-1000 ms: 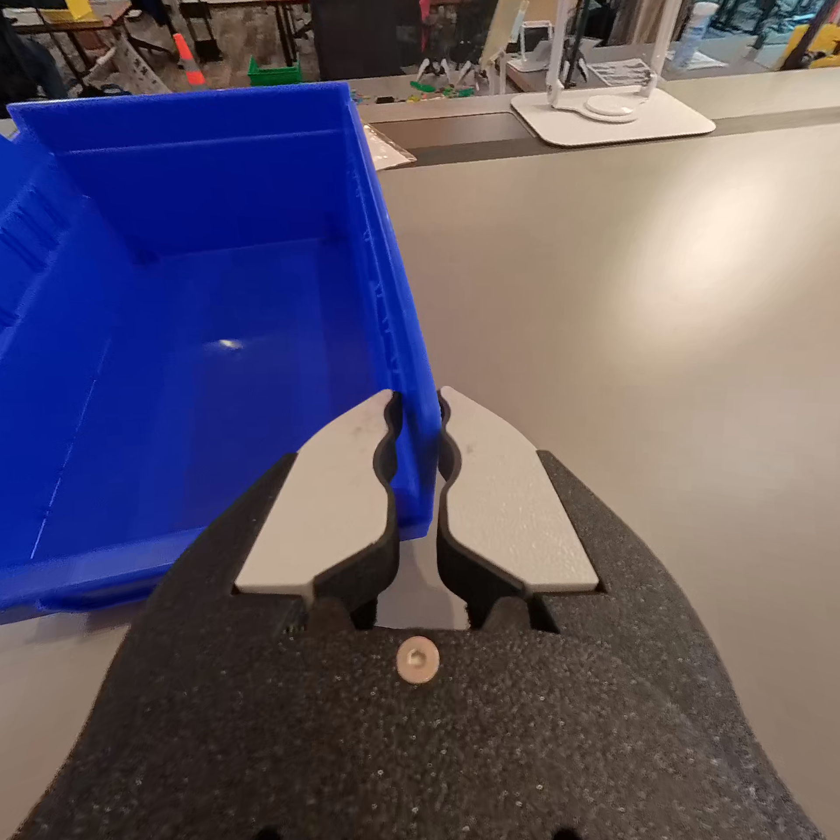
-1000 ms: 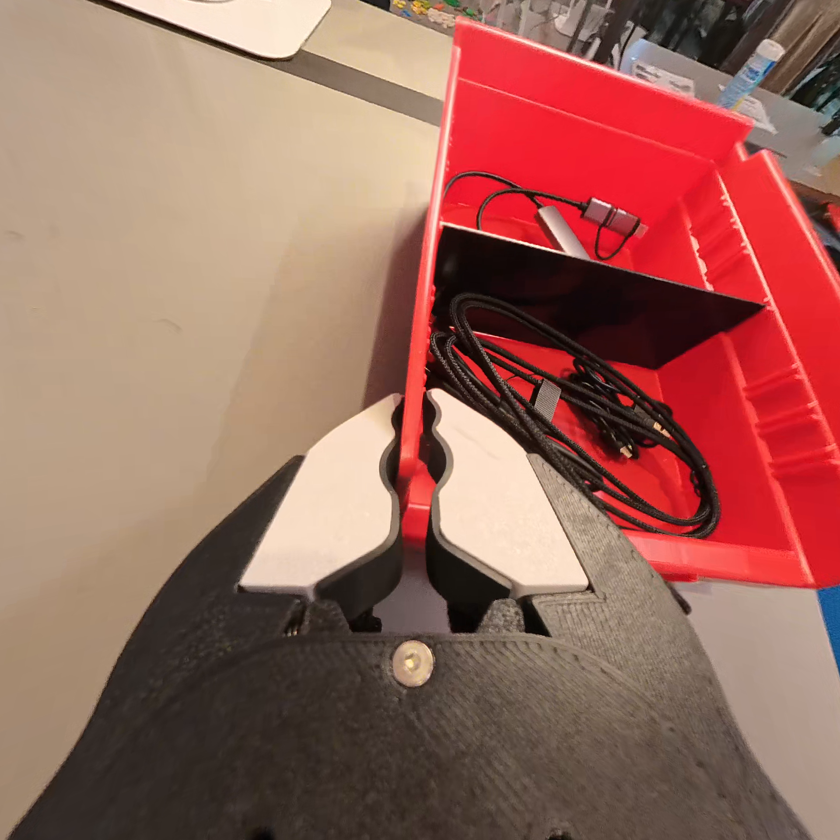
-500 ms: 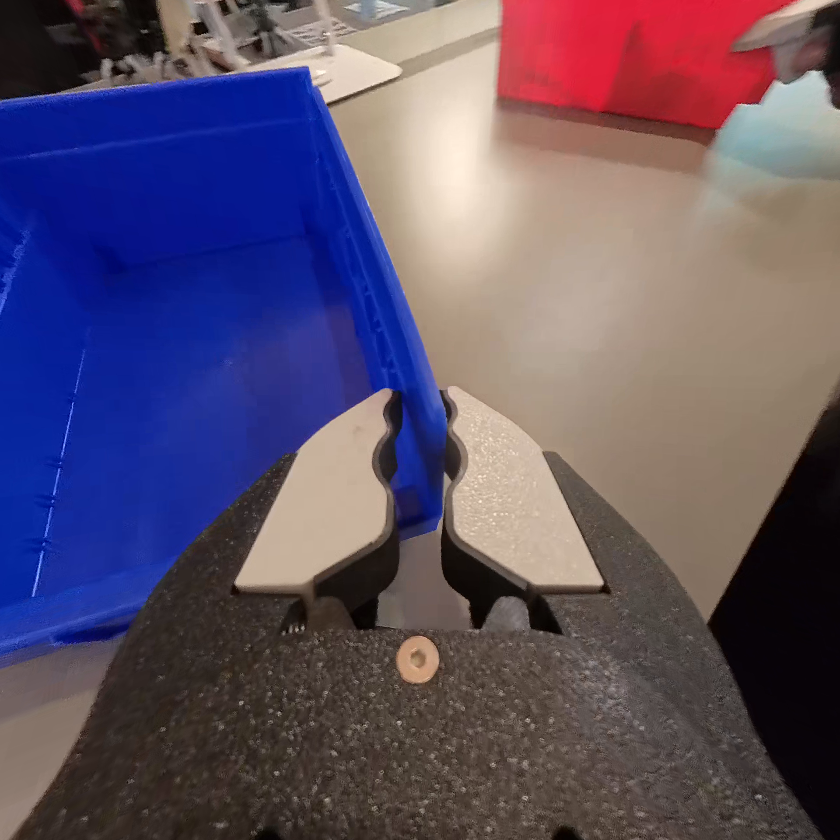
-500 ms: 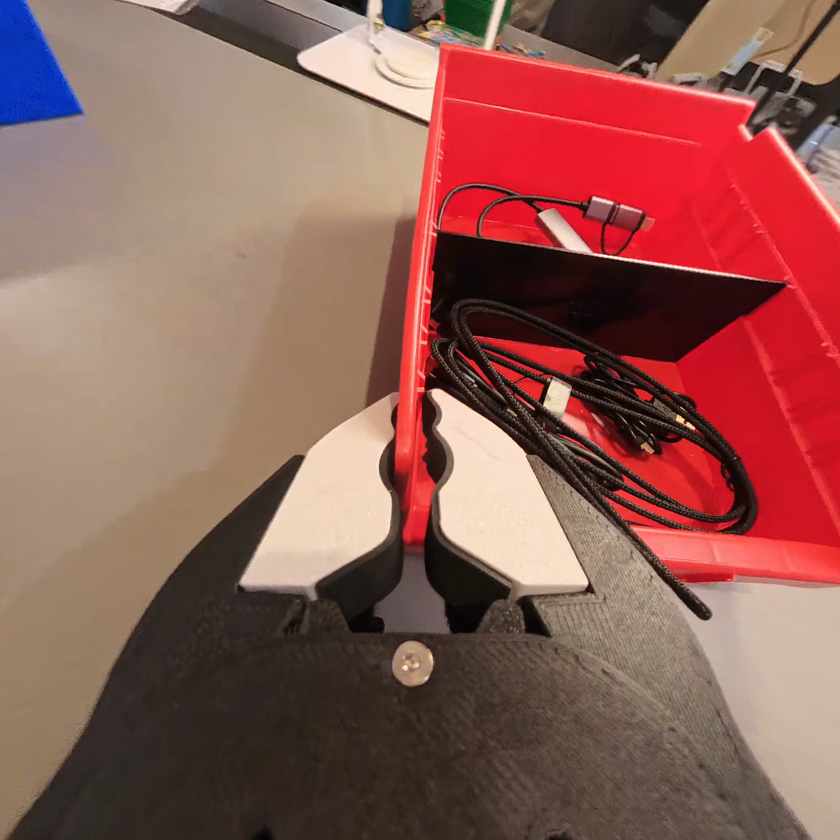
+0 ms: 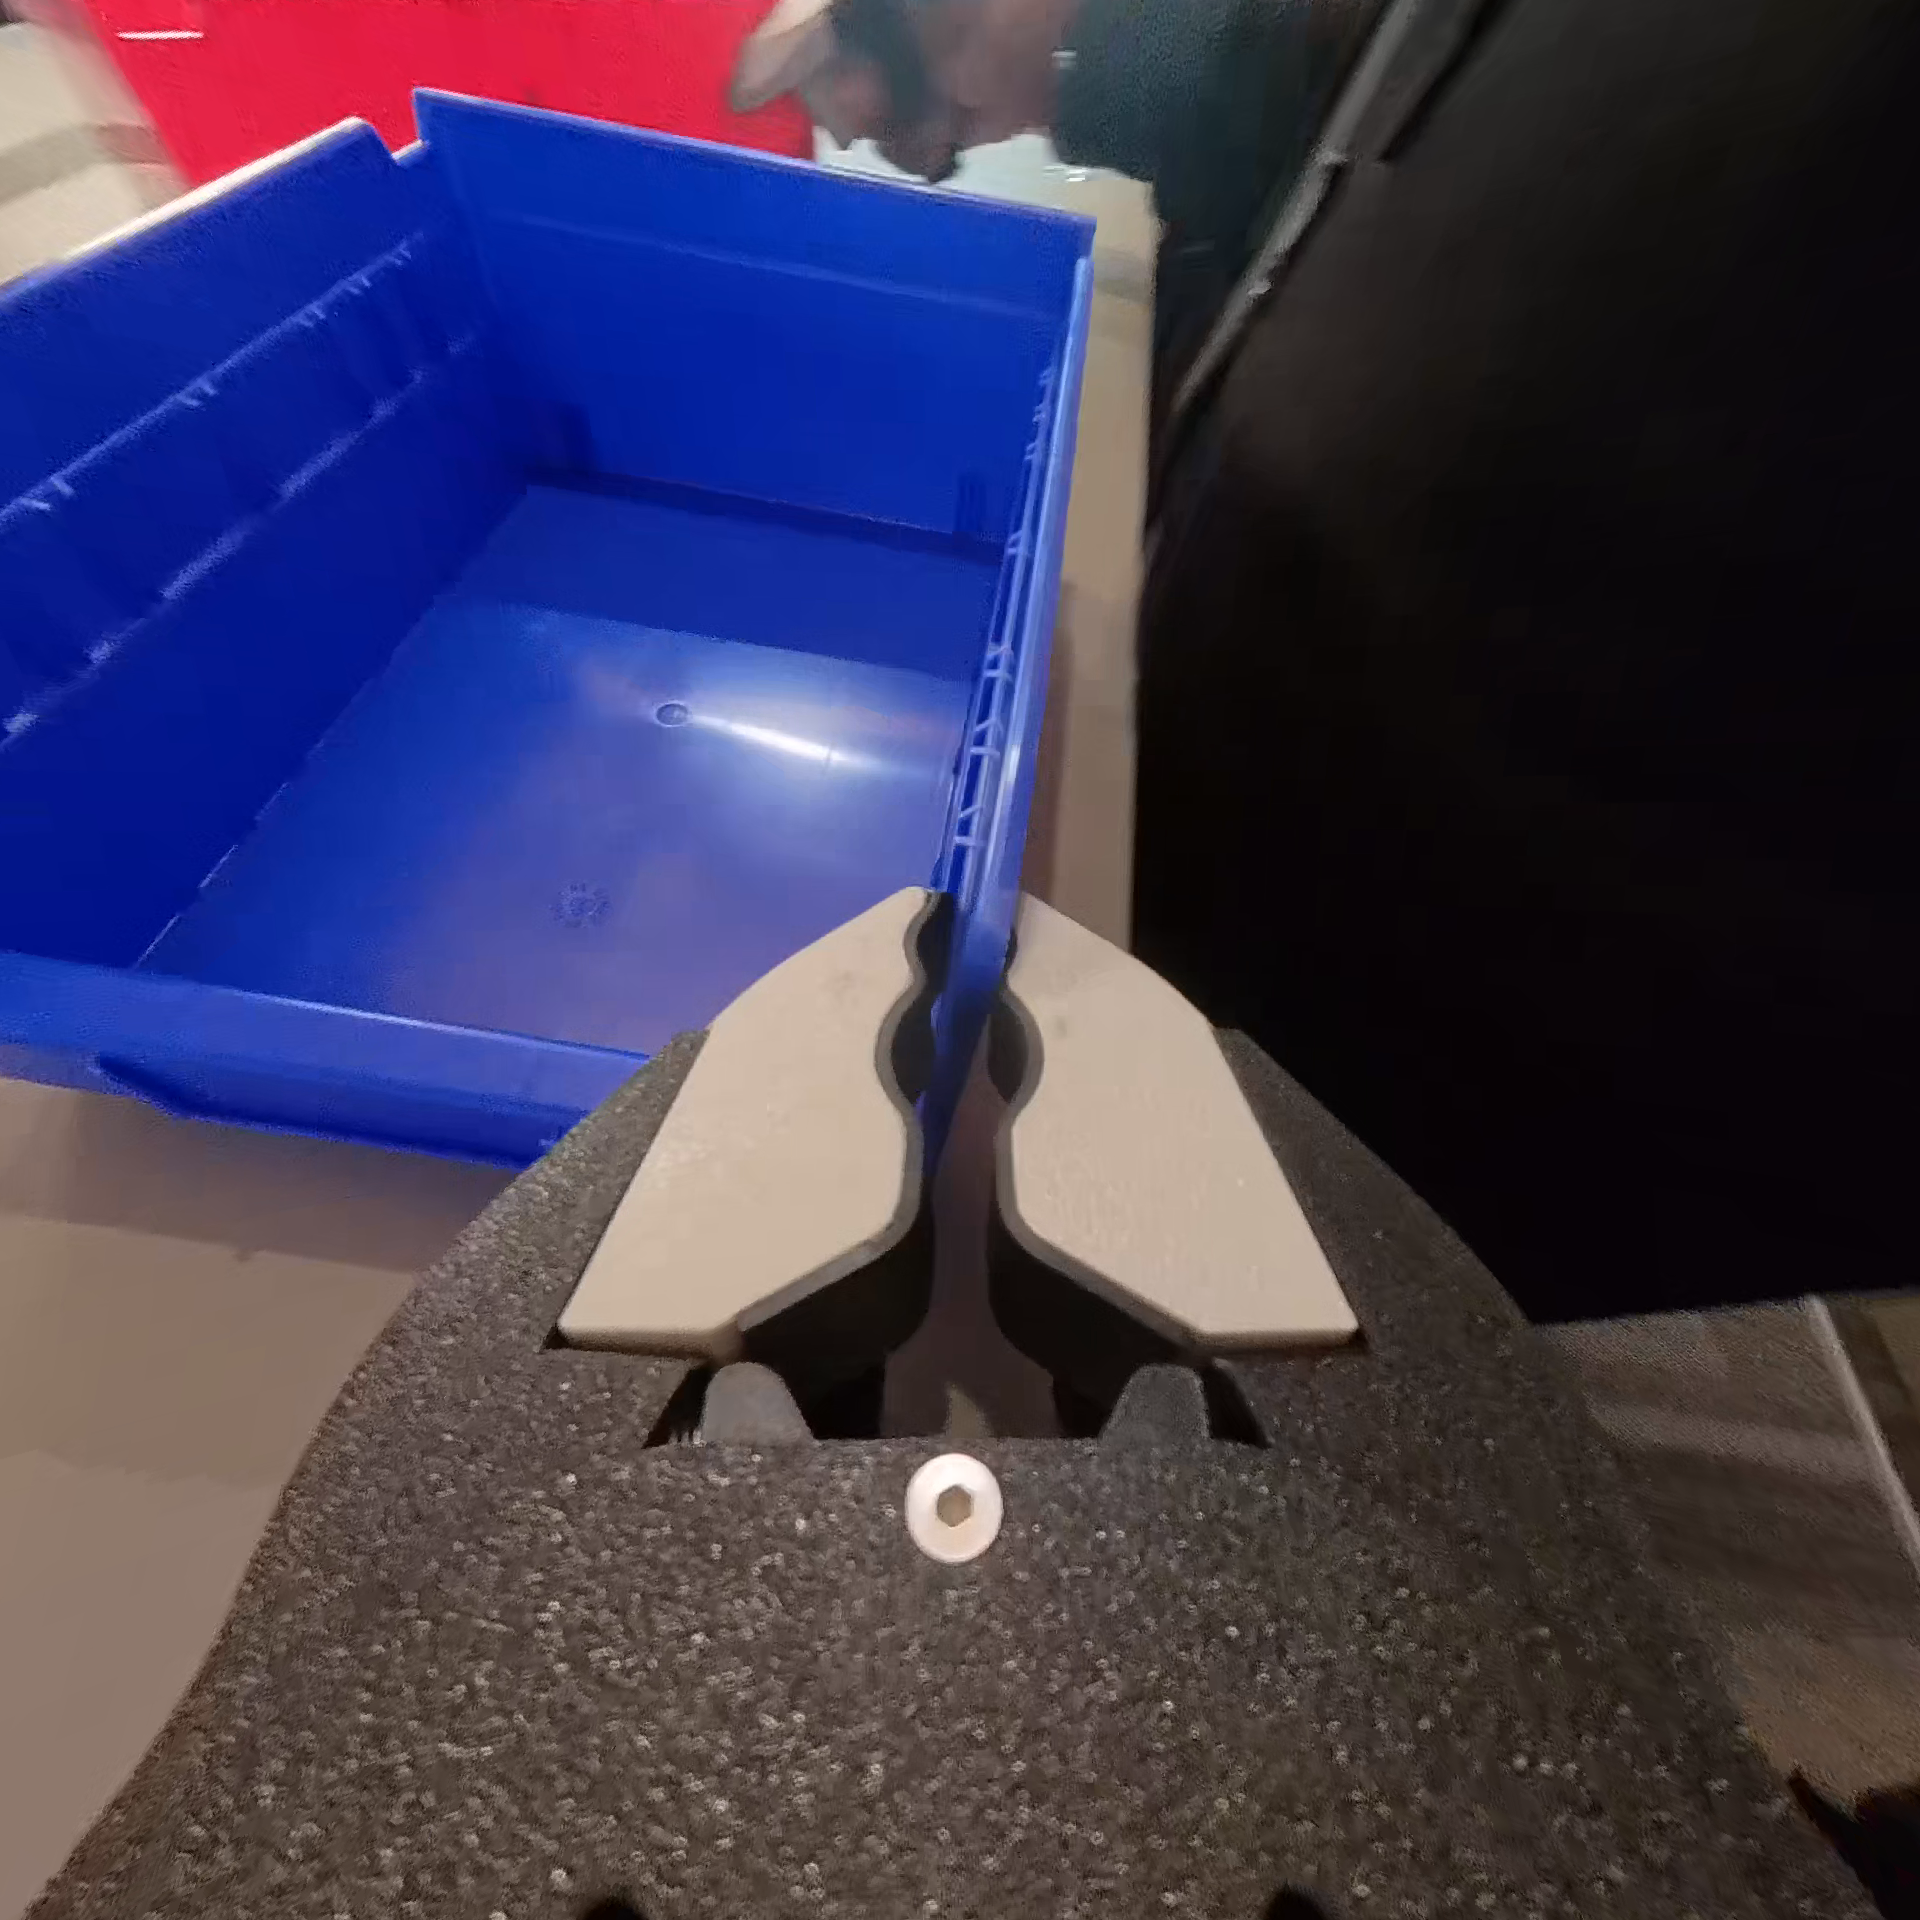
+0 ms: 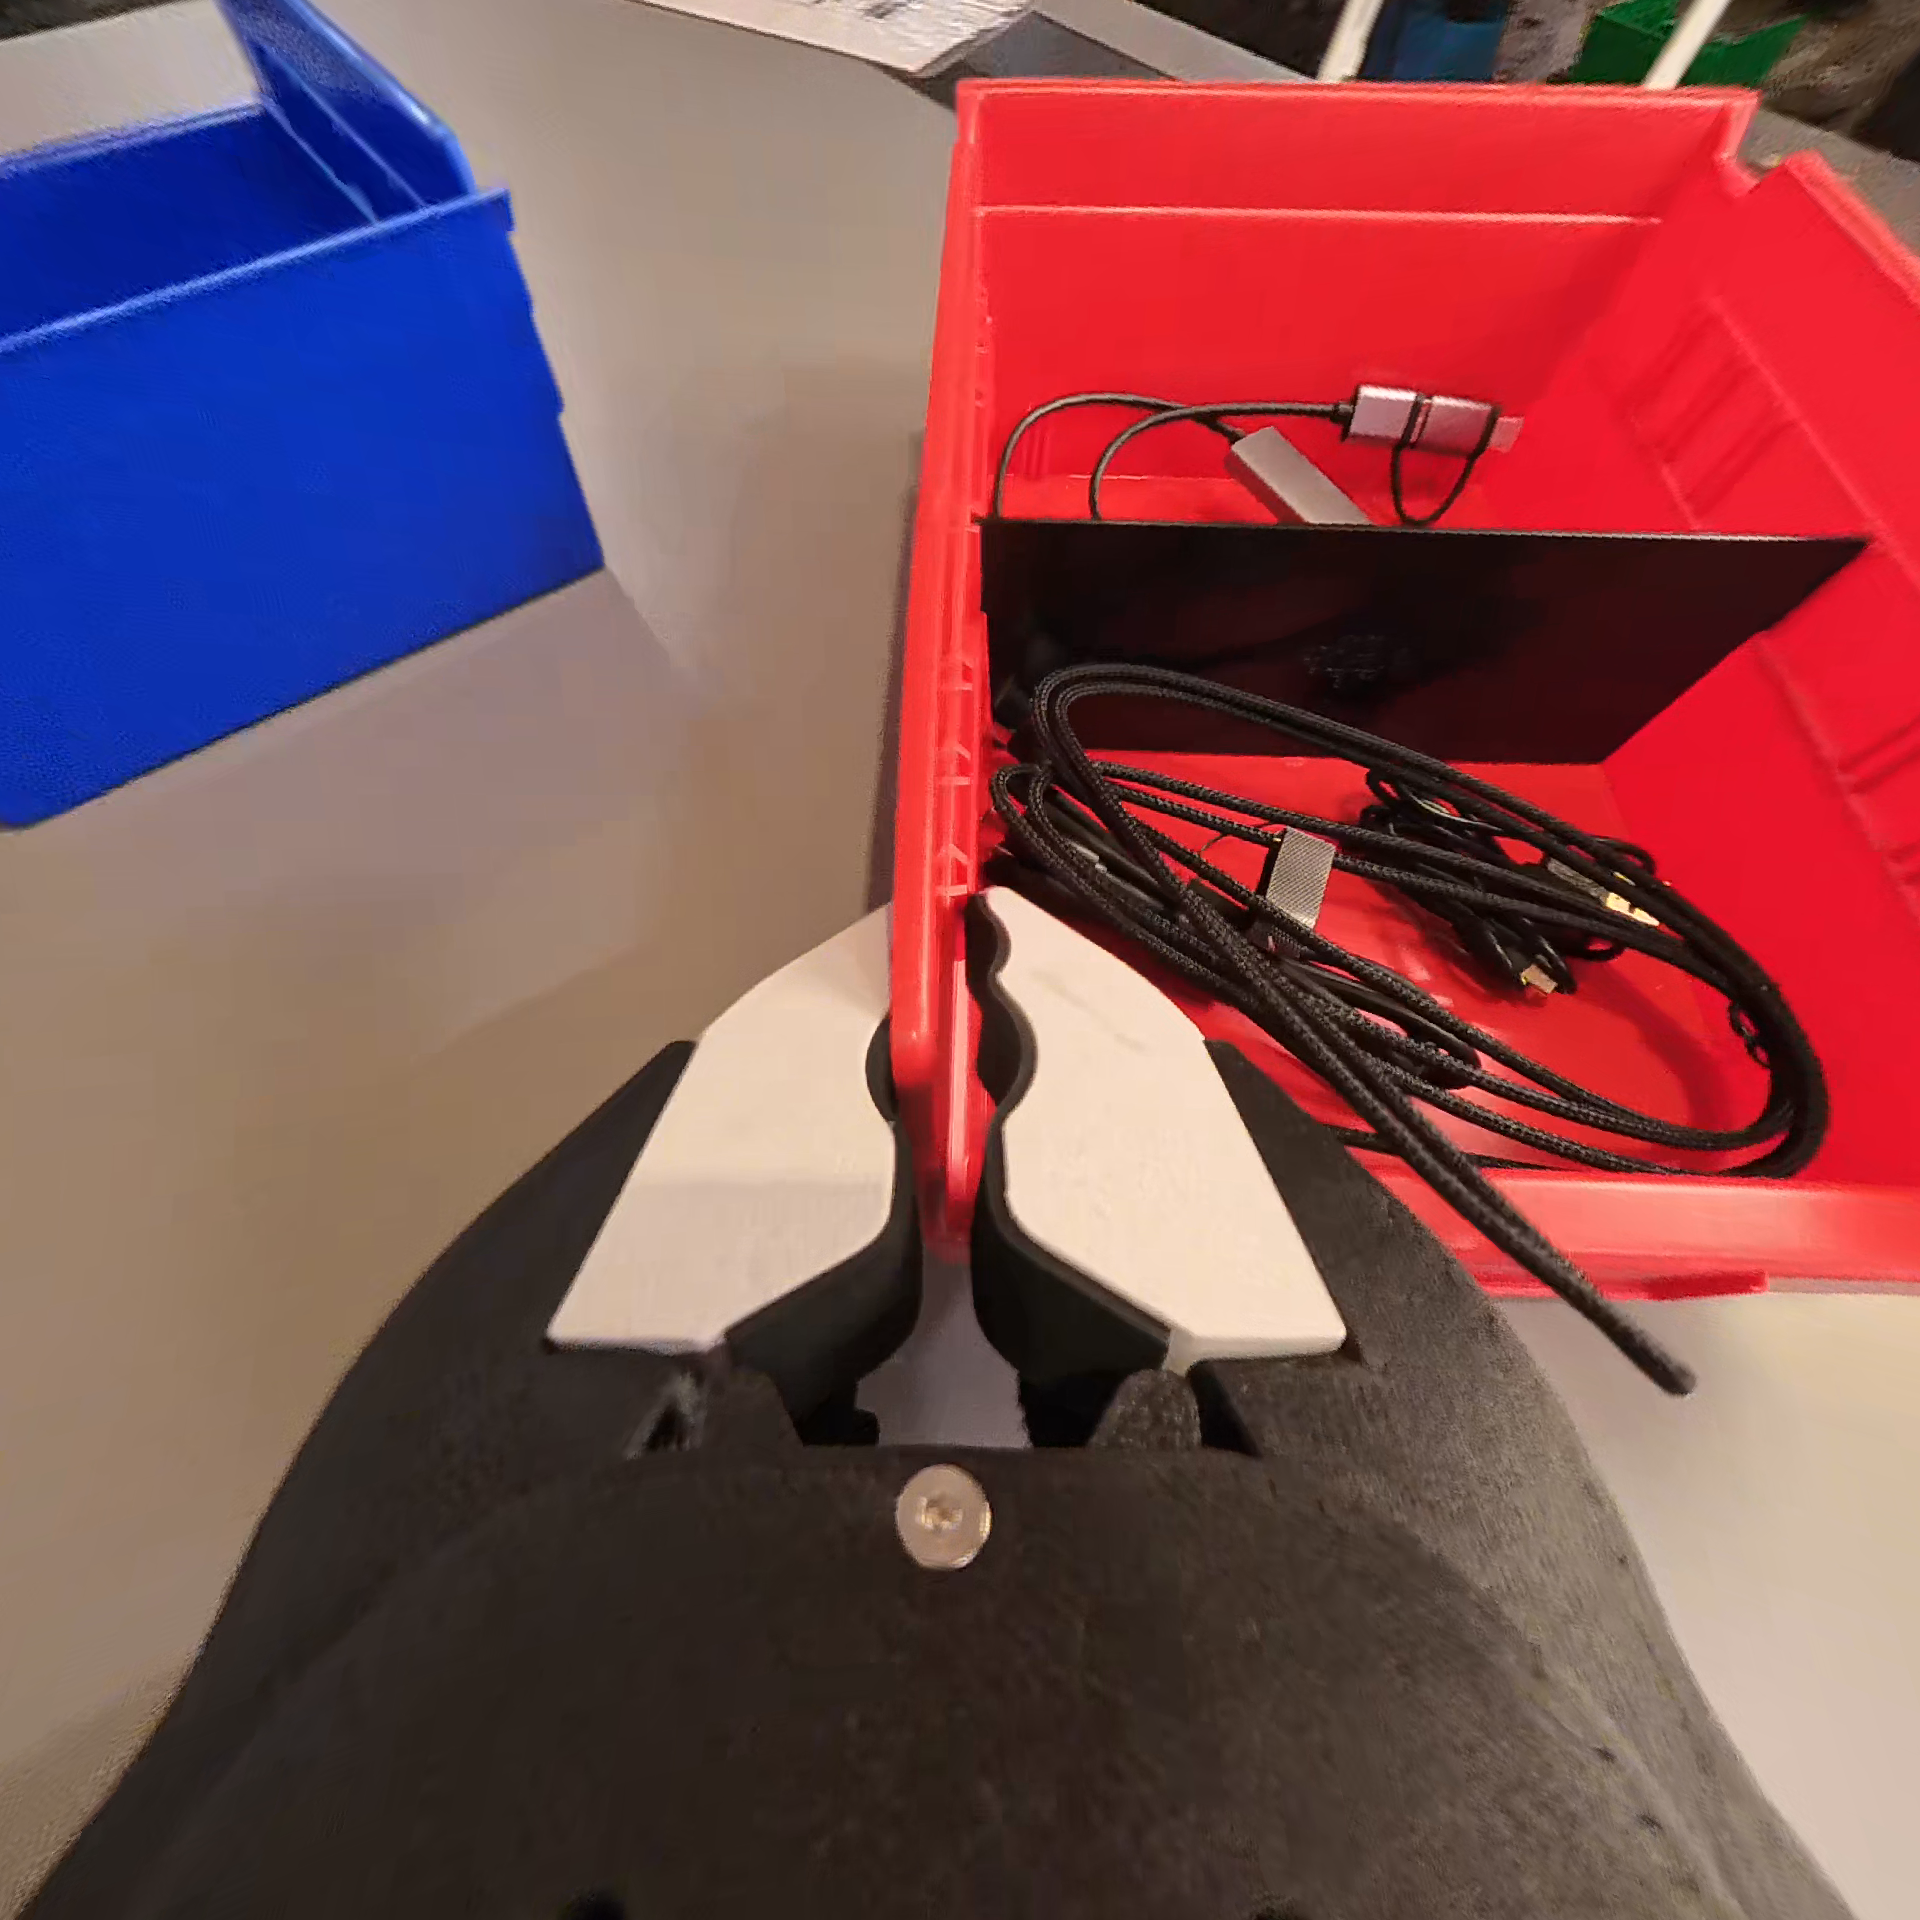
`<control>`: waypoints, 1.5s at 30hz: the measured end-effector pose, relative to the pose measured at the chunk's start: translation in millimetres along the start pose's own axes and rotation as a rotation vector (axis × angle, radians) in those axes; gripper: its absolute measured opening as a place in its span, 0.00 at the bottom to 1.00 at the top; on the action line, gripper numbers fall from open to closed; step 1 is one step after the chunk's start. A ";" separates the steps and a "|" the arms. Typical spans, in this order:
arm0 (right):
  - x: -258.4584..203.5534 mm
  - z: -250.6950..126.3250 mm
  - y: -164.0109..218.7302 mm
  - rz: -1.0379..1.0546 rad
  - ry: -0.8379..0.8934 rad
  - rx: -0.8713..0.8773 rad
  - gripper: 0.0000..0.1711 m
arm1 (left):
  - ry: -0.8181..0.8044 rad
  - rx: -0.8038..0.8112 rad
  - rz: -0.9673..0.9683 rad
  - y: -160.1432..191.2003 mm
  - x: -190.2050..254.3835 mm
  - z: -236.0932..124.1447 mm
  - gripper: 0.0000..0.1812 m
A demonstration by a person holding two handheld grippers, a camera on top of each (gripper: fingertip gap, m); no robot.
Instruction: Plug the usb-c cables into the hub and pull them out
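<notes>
My left gripper (image 5: 975, 920) is shut on the right wall of an empty blue bin (image 5: 540, 748). My right gripper (image 6: 932, 914) is shut on the left wall of a red bin (image 6: 1455, 260). In the red bin a black divider (image 6: 1403, 634) splits it. The near part holds coiled black braided usb-c cables (image 6: 1351, 935) with a grey strap; one cable end hangs over the front rim. The far part holds a grey hub (image 6: 1294, 483) with its own thin cable and plugs. The blue bin also shows at the left of the right wrist view (image 6: 239, 436).
Both bins sit on a grey table (image 6: 416, 935). A person in dark clothing (image 5: 1558, 623) stands close to the right of the blue bin. The red bin (image 5: 416, 83) shows blurred beyond the blue bin. White paper (image 6: 862, 26) lies at the table's far edge. About 50 centimetres separates my left fingertips from my right.
Both grippers kept their hold while the bins swung round. The blue bin has turned toward the red bin; the blue bin now shows large at the left of the right wrist view.
</notes>
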State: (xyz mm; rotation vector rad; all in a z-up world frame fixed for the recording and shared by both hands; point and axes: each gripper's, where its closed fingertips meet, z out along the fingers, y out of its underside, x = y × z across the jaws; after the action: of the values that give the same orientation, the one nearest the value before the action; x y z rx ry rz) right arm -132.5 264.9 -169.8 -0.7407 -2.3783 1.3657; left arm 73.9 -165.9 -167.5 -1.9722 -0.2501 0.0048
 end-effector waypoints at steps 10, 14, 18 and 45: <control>-6.4 53.3 -30.6 -0.089 -0.225 -0.003 0.03 | 0.215 0.030 0.060 -20.1 18.3 48.7 0.04; -28.8 94.2 -54.6 -0.135 -0.298 0.001 0.03 | 0.225 0.039 0.101 -31.9 24.0 76.9 0.03; -53.1 128.0 -74.4 -0.173 -0.360 -0.002 0.03 | 0.216 0.057 0.107 -39.0 31.6 94.0 0.03; -65.4 13.7 -71.1 0.342 -0.024 -0.137 0.31 | -0.578 0.290 -0.459 -122.9 -196.4 8.9 0.26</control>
State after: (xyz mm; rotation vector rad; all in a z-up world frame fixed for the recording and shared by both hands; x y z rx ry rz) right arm -105.7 188.4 -115.5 -1.2226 -2.4651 1.3463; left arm -140.5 -145.7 -81.5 -1.5488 -1.0152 0.2998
